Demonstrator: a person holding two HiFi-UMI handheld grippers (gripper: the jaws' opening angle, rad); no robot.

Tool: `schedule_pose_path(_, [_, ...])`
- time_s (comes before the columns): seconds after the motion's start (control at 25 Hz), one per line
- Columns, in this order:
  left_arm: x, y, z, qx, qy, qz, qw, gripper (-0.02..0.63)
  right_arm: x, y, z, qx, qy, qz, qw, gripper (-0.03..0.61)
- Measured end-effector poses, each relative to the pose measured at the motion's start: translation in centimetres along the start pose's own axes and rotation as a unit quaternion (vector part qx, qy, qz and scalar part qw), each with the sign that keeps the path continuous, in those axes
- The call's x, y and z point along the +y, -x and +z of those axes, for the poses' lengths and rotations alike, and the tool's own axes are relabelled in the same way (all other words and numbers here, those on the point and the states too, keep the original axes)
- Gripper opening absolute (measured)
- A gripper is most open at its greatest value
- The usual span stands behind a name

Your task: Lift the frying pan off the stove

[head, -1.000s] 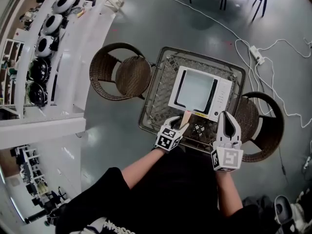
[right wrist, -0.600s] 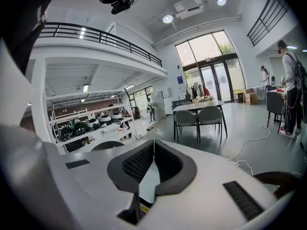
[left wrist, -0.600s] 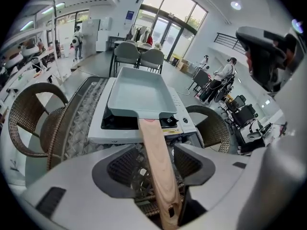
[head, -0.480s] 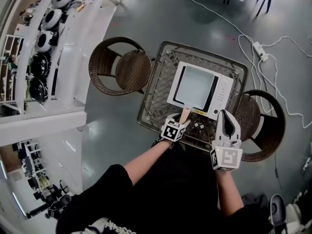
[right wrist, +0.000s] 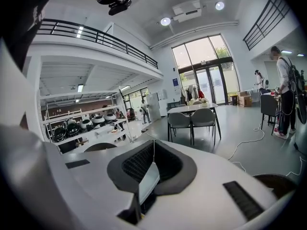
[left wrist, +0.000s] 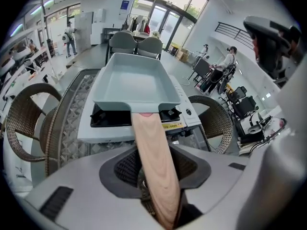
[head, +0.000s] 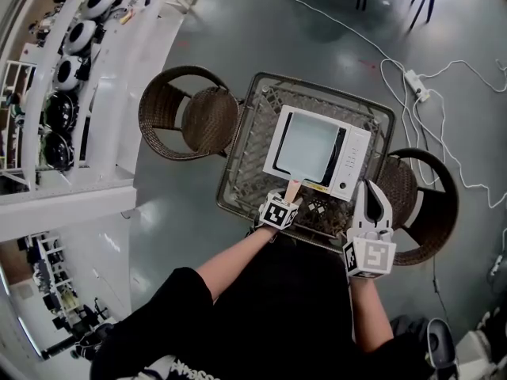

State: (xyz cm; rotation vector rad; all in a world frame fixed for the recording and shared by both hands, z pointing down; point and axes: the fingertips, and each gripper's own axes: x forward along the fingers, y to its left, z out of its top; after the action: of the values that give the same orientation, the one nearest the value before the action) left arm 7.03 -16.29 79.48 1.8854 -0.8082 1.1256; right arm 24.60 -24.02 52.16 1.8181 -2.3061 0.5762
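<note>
Head view: a square grey frying pan (head: pixel 307 145) lies over the white tabletop stove (head: pixel 354 165) on a wicker table (head: pixel 242 172). Its pale wooden handle (head: pixel 293 188) points to 6 o'clock into the left gripper (head: pixel 288 199). The right gripper (head: pixel 367 187) hangs at the stove's 5 o'clock.

Left gripper view: the jaws are closing, pads against the handle (whether the pan rests on the stove or is clear of it, I cannot tell).

Right gripper view: the jaws are pressed together with nothing between them.

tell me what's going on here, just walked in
A person holds a gripper in each hand at a stove on a wicker table. The left gripper has the wooden handle of the pan between its jaws, which are closing on it. The pan sits over the stove; whether it has lifted clear, I can't tell. The right gripper is shut and empty, by the stove's near right corner.
</note>
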Motion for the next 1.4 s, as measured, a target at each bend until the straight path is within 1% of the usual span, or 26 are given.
schedule_pose_path(0.04, [-0.1, -0.2, 0.0, 0.000, -0.002, 0.000, 1.0000, 0.173, -0.2, 0.1, 0.1, -0.003, -0.002, 0.000, 1.000, 0.032])
schedule_pose_path(0.2, [-0.3, -0.3, 0.2, 0.007, 0.009, -0.001, 0.9999, 0.161, -1.1, 0.3, 0.7, -0.013, -0.012, -0.006, 1.000, 0.032])
schedule_pose_path(0.28, [-0.3, -0.7, 0.0, 0.022, 0.004, 0.003, 0.9997, 0.158, -1.8, 0.3, 0.7, -0.015, -0.018, -0.011, 1.000, 0.032])
schedule_pose_path(0.36, [-0.7, -1.1, -0.2, 0.033, 0.002, -0.001, 0.9995, 0.160, -2.3, 0.4, 0.5, -0.015, -0.022, -0.014, 1.000, 0.032])
schedule_pose_path(0.56, [-0.6, -2.1, -0.4, 0.052, -0.004, -0.006, 0.9986, 0.161, -2.4, 0.4, 0.3, -0.012, -0.022, -0.005, 1.000, 0.032])
schedule_pose_path(0.68, [-1.0, -2.7, -0.7, 0.076, -0.015, -0.019, 0.9968, 0.161, -2.7, 0.5, -0.1, -0.013, -0.024, -0.008, 1.000, 0.032])
schedule_pose_path(0.76, [-1.0, -2.9, -0.8, 0.089, -0.020, -0.023, 0.9956, 0.158, -2.9, 0.5, -0.1, -0.012, -0.026, -0.014, 0.999, 0.032])
schedule_pose_path(0.8, [-1.0, -2.9, -0.8, 0.091, -0.018, -0.023, 0.9954, 0.144, -2.9, 0.5, -0.1, -0.012, -0.026, -0.015, 0.999, 0.032])
schedule_pose_path(0.88, [-0.9, -2.9, -0.9, 0.092, -0.010, -0.021, 0.9954, 0.094, -2.9, 0.5, -0.2, -0.013, -0.023, -0.013, 1.000, 0.032])
schedule_pose_path(1.08, [-0.5, -2.9, -0.7, 0.079, 0.021, -0.007, 0.9966, 0.038, -3.5, 0.9, -0.3, -0.009, -0.026, -0.027, 0.999, 0.032])
schedule_pose_path(1.16, [-0.3, -2.7, -0.6, 0.072, 0.025, -0.005, 0.9971, 0.034, -3.4, 1.1, -0.3, -0.009, -0.025, -0.029, 0.999, 0.032])
schedule_pose_path(1.28, [-0.5, -2.2, -0.6, 0.068, 0.034, -0.015, 0.9969, 0.034, -2.9, 1.4, -0.5, -0.007, -0.022, -0.029, 0.999, 0.032])
schedule_pose_path(1.4, [-0.5, -2.0, -0.6, 0.067, 0.035, -0.017, 0.9970, 0.031, -2.9, 1.8, -0.7, -0.006, -0.020, -0.034, 0.999, 0.032])
